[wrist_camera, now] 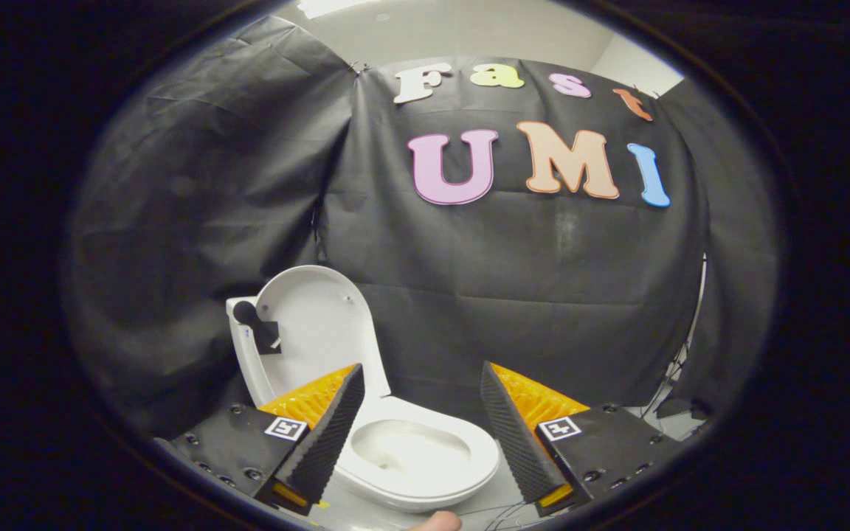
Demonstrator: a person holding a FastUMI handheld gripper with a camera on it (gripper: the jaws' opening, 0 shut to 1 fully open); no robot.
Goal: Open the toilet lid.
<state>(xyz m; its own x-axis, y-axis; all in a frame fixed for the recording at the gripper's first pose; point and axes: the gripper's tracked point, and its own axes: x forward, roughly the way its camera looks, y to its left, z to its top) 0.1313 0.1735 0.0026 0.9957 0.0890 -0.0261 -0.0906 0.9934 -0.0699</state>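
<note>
Clearly, the toilet lid (314, 324) is being held upright, already raised, leaning back against the white tank (242, 354) behind it, with its pale underside turned toward the camera. A small dark fitting (259, 330) is seen on the tank's near edge, beside the lid. Below the lid the white seat (462, 464) is lying flat around the open bowl (410, 446), which is being viewed from above and slightly to one side.

The gripper (419, 394) is being held above the toilet with its jaws spread wide apart and nothing gripped; neither jaw is touching the toilet. The bowl is being framed between the two fingers (325, 435), while the lid is standing beyond the left one. Each finger carrier is bearing a small square black-and-white marker (285, 428).

The surroundings are being closed off by black cloth (204, 214), creased and hanging in panels, one at the back and one folding round on either side of the toilet. Above the cloth a strip of pale ceiling (425, 29) and a bit of white wall (628, 63) are being shown. The floor (499, 487) around the toilet base is a light grey, and thin cables (679, 354) are trailing down at the right-hand seam of the cloth. At the very bottom, between the fingers, a fingertip (436, 522) of the person is being glimpsed.
</note>
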